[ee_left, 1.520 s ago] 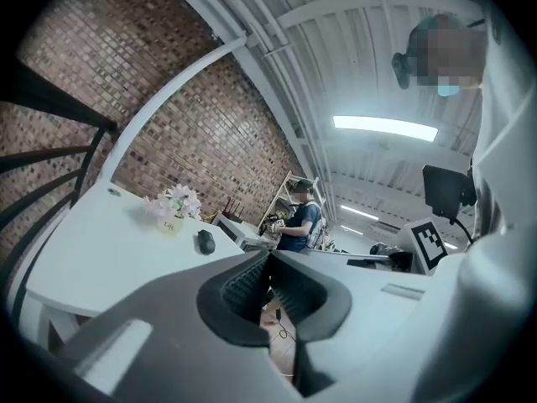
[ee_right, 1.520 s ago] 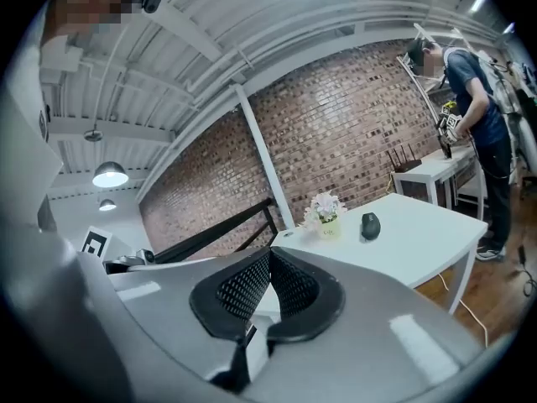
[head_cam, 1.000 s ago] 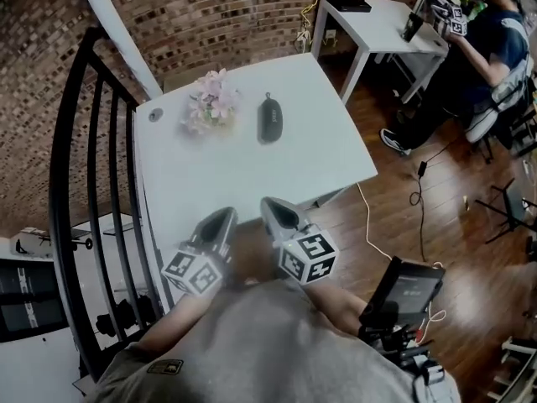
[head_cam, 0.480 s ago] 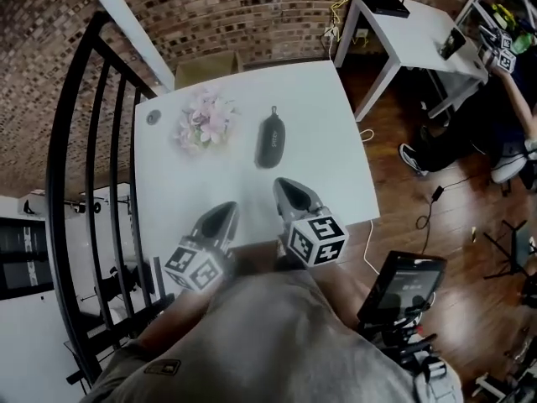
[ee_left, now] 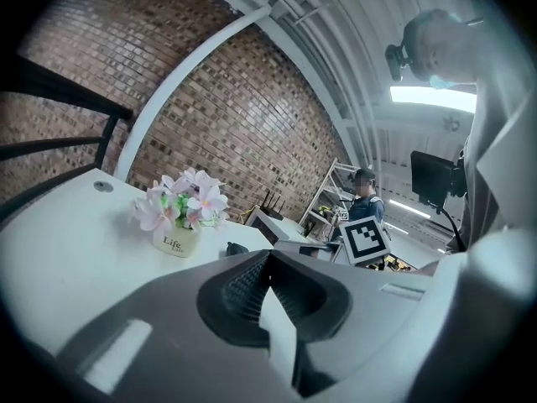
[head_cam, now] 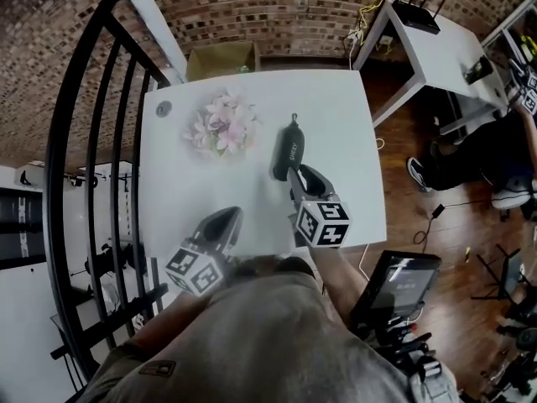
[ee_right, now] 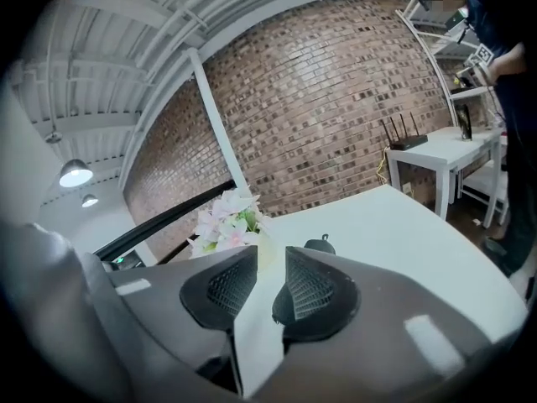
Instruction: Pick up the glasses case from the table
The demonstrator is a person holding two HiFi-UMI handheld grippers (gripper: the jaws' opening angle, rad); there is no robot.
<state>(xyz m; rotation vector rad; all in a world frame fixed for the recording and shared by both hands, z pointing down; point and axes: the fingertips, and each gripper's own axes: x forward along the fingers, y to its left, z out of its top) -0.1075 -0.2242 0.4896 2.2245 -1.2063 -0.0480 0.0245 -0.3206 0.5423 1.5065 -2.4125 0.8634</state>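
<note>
head view: a dark oval zip-up glasses case [head_cam: 288, 148] lies flat on the white table [head_cam: 176, 183], just right of a small pot of pink flowers [head_cam: 222, 126]. the right gripper [head_cam: 300, 176] points at the case's near end; its jaws are opening, narrowly apart, with nothing between them. the left gripper [head_cam: 225, 222] hangs over the table's near edge, jaw tips together, empty.

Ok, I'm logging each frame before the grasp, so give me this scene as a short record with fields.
target: glasses case, dark, lying on the white table, untouched
right tool: just short of the case, jaws opening, nothing between them
left tool: jaws together, empty, by the table's near edge
nearby: potted pink flowers, left of the case in the head view
</note>
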